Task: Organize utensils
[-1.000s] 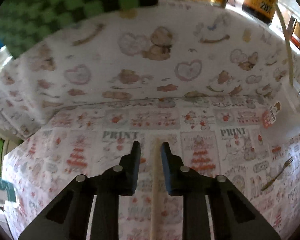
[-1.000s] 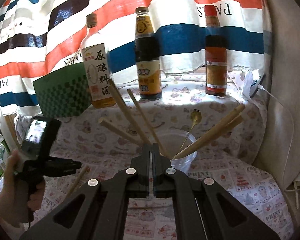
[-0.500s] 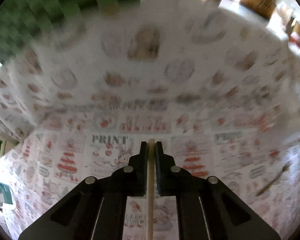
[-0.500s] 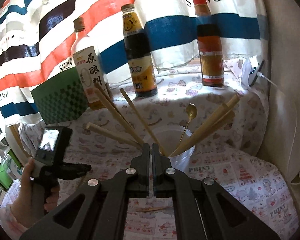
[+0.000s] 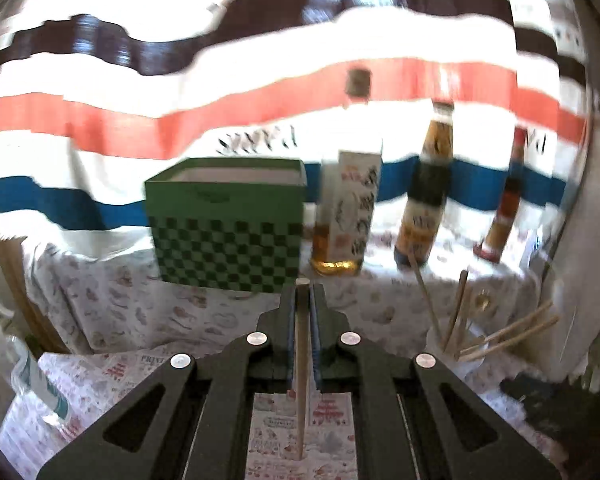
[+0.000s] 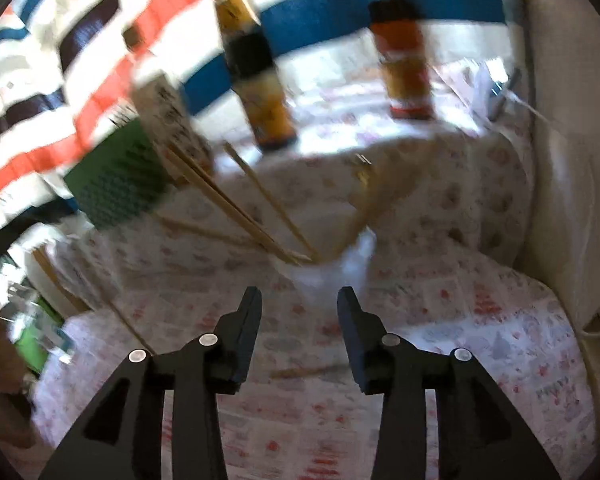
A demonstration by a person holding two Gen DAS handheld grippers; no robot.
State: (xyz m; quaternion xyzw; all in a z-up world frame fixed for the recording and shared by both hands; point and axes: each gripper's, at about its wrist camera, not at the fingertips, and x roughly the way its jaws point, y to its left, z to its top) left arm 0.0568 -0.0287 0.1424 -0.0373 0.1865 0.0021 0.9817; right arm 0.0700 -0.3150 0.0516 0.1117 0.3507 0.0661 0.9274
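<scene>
Chopstick (image 5: 301, 344), pale wood, slim, straight, pinched between left gripper (image 5: 302, 294) fingers (image 5: 287, 316)

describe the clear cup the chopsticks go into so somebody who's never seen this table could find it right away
Start at the striped cloth hanging behind the table, then drop to the three bottles on the raised ledge. Below the dark-labelled bottle, on the printed tablecloth, stands the clear plastic cup. It alone has wooden chopsticks fanning out of it.

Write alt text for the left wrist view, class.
The left claw is shut on a wooden chopstick, raised above the patterned tablecloth. Behind stand a green checked box and three bottles; at right a clear cup holds more chopsticks.
</scene>
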